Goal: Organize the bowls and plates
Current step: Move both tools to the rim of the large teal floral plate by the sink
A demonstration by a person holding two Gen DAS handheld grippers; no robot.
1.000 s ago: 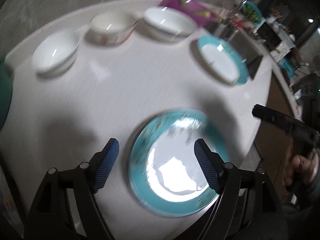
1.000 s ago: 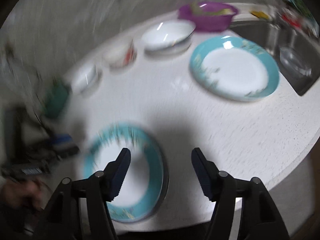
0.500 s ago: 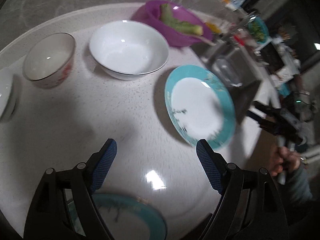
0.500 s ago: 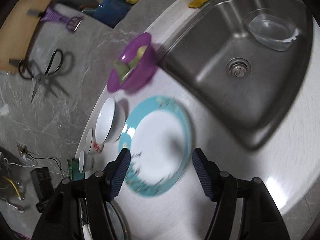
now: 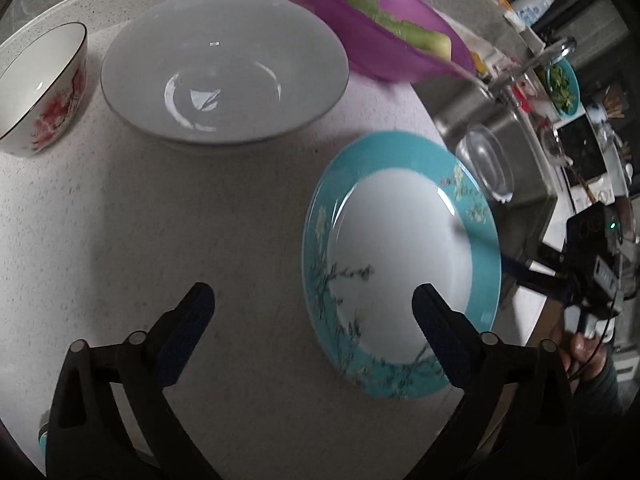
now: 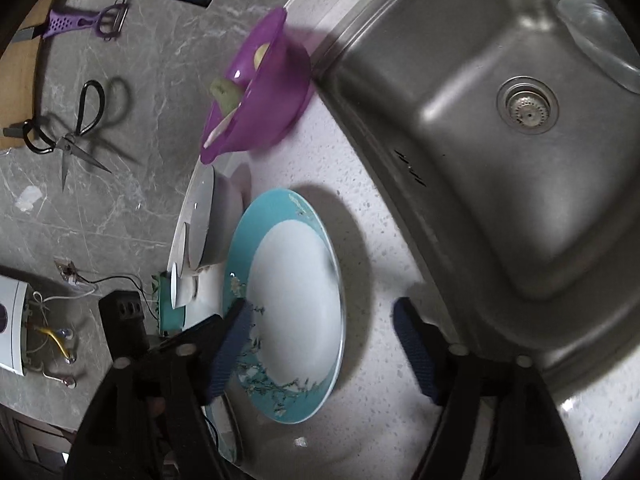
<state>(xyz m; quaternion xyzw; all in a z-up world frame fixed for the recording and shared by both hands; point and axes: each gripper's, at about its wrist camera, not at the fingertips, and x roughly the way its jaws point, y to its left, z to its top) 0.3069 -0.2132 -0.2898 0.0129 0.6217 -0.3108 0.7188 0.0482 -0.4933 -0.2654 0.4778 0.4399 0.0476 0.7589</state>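
A teal-rimmed plate [image 5: 400, 264] with a white centre and a blossom pattern lies flat on the speckled counter [image 5: 220, 208]. My left gripper [image 5: 314, 320] hovers over its left part. The jaws are opening wide, one finger [image 5: 436, 328] is above the plate, and nothing is gripped. From the other side, my right gripper [image 6: 324, 342] points at the same plate [image 6: 296, 304]. Its jaws are also opening, with one finger [image 6: 236, 340] over the rim and no pad pressing. Behind stand a large white bowl [image 5: 224, 68] and a small floral bowl [image 5: 40, 88].
A purple bowl [image 5: 392, 52] holding green vegetable pieces sits behind the plate. The steel sink [image 6: 500, 140] is right next to the plate, with a clear container [image 5: 490, 168] inside. Scissors [image 6: 76, 132] hang on the wall. A second plate's edge [image 6: 232, 432] shows near my right gripper.
Both grippers have left the near teal plate and swept across the counter to the plate by the sink. Both now stand lower, closer to it, with wider jaws.
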